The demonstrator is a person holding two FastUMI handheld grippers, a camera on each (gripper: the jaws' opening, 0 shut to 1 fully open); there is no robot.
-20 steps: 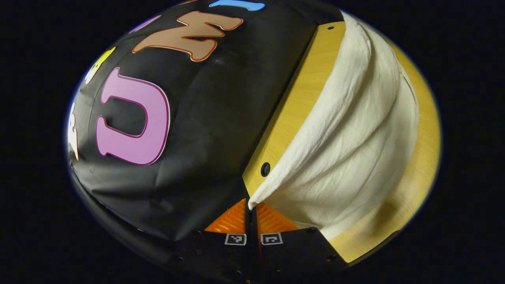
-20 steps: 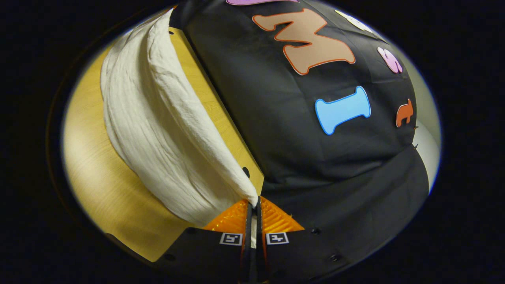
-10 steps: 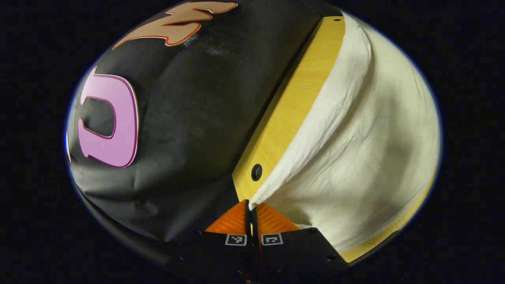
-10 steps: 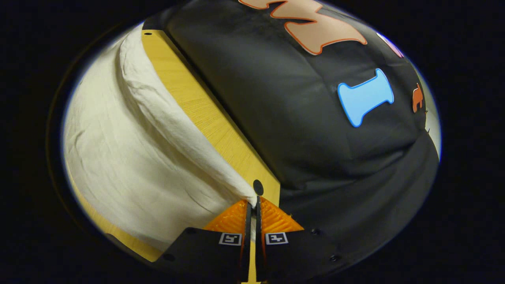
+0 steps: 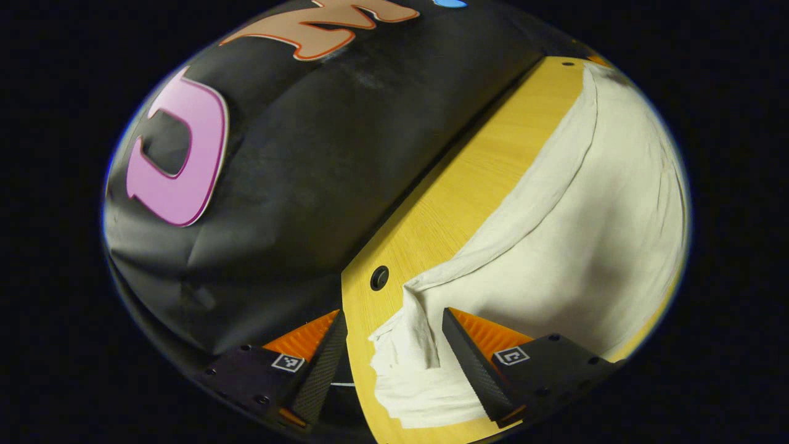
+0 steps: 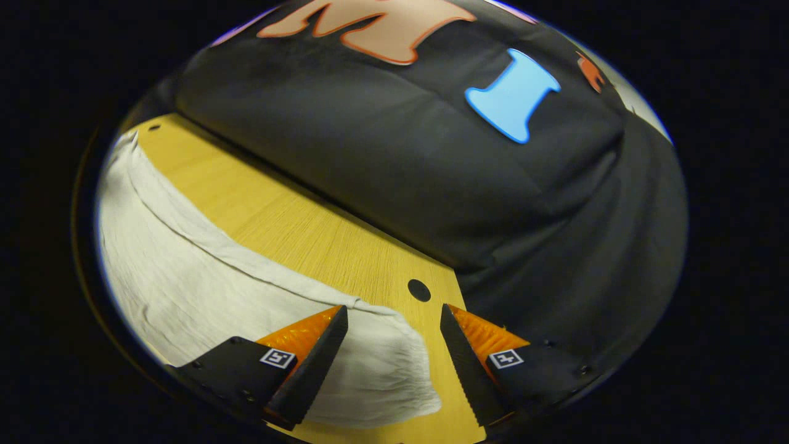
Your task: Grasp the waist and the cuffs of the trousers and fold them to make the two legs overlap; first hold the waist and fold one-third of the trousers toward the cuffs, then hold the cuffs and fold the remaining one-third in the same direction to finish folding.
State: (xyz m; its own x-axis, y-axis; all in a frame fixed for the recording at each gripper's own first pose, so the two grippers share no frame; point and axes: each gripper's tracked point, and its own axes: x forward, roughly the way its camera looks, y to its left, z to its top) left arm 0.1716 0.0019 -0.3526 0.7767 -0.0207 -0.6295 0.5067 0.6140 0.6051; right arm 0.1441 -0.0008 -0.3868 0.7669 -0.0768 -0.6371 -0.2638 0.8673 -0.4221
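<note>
Cream-white trousers (image 5: 585, 246) lie flat on the yellow wooden table (image 5: 468, 185), stretching along its far edge. In the left gripper view, my left gripper (image 5: 394, 317) stands open, with one crumpled end of the trousers resting on the table between its spread fingers. In the right gripper view, the trousers (image 6: 185, 277) run off to the left, and my right gripper (image 6: 393, 314) is open over the other end of the cloth, which lies loose on the table (image 6: 308, 234) between its fingers.
The table's far edge meets the black cloth wall (image 5: 320, 160) close behind the trousers. A small round hole (image 5: 379, 278) marks the table corner by the left gripper; another hole (image 6: 418, 290) sits by the right gripper.
Both grippers were shut on the lifted trouser ends; they lowered the cloth onto the table and opened, letting go. The trousers now lie flat instead of hanging in a drape.
</note>
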